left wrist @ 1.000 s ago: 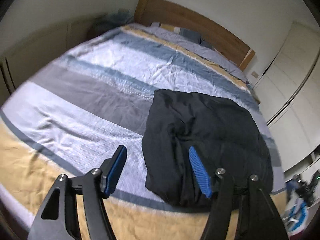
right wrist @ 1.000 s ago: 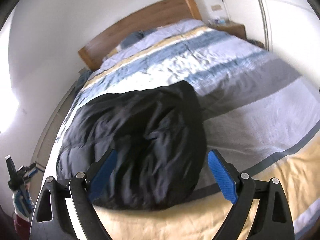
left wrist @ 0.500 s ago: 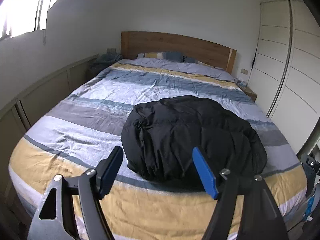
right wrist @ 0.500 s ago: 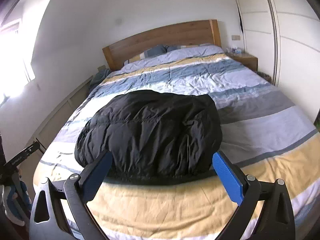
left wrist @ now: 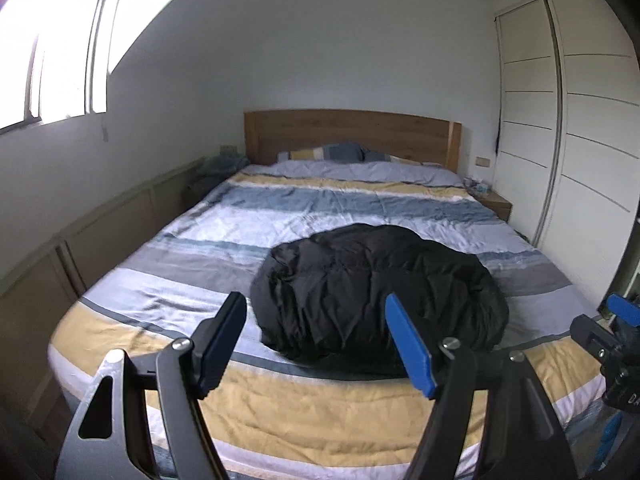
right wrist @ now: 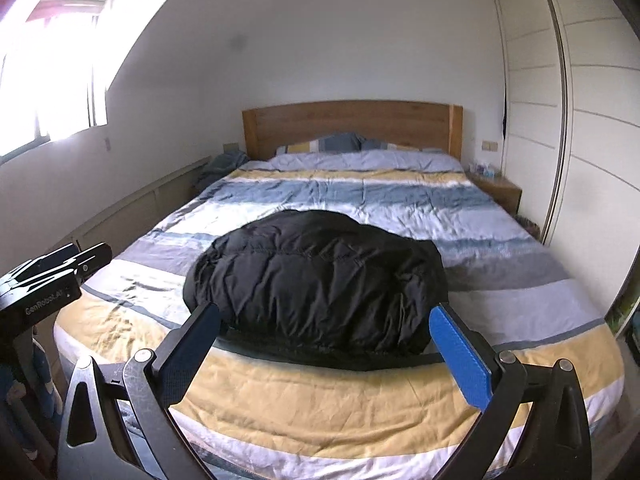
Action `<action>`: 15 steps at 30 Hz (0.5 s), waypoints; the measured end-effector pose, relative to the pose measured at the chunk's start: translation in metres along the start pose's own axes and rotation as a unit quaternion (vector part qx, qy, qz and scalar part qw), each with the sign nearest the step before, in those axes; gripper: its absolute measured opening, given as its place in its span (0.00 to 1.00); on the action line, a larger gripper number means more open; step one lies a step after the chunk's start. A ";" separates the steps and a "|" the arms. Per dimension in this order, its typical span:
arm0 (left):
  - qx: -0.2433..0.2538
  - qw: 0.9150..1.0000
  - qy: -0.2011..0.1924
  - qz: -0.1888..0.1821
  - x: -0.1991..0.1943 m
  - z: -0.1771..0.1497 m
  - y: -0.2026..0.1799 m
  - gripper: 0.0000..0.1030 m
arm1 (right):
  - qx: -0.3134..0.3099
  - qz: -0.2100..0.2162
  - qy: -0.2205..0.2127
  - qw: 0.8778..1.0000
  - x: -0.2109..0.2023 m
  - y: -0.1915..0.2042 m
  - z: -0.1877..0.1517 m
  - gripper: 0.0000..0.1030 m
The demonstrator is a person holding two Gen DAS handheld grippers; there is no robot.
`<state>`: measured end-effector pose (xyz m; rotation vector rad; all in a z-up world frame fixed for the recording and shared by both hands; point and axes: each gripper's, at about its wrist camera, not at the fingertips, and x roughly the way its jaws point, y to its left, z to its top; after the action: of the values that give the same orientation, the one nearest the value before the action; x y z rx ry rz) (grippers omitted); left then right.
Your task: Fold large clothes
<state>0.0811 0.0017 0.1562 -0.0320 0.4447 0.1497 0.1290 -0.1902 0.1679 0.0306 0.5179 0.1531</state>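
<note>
A black puffy jacket (left wrist: pixel 376 292) lies folded in a rounded bundle on the near half of a striped bed (left wrist: pixel 320 408); in the right wrist view the jacket (right wrist: pixel 320 280) sits in the middle. My left gripper (left wrist: pixel 315 299) hovers open off the foot of the bed, apart from the jacket, with nothing between its blue pads. My right gripper (right wrist: pixel 325 309) is also back from the jacket, its jaws opening and empty. Each view catches the other gripper's body at its edge.
A wooden headboard (left wrist: pixel 352 136) and pillows (left wrist: pixel 332 152) stand at the far end of the bed. Wardrobe doors (left wrist: pixel 580 140) and a nightstand (left wrist: pixel 494 202) line the right side. Low wall panelling (left wrist: pixel 112 224) and a window (left wrist: pixel 60 60) are on the left.
Both grippers drew back and rose from just over the jacket to beyond the foot of the bed. The views levelled out, and both sets of jaws widened. The jacket stayed put.
</note>
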 end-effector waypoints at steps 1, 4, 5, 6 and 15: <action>0.002 1.000 -0.007 0.011 -0.008 -0.001 -0.002 0.69 | 0.000 -0.002 -0.003 1.000 -0.005 0.002 -0.001 1.00; 0.008 0.999 -0.026 0.025 -0.024 -0.003 -0.004 0.69 | 0.001 -0.010 -0.011 1.000 -0.016 0.005 -0.006 1.00; 0.008 0.999 -0.028 0.024 -0.026 -0.004 -0.003 0.69 | 0.002 -0.013 -0.013 1.000 -0.019 0.005 -0.007 1.00; 0.009 0.999 -0.031 0.020 -0.031 -0.004 -0.004 0.69 | 0.004 -0.016 -0.016 1.000 -0.023 0.005 -0.008 1.00; 0.012 0.999 -0.043 -0.006 -0.048 -0.003 -0.009 0.69 | 0.019 -0.028 -0.032 0.999 -0.040 0.001 -0.011 1.00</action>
<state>0.0384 -0.0141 0.1742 -0.0056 0.3603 0.1331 0.0889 -0.1957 0.1784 0.0585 0.4563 0.0877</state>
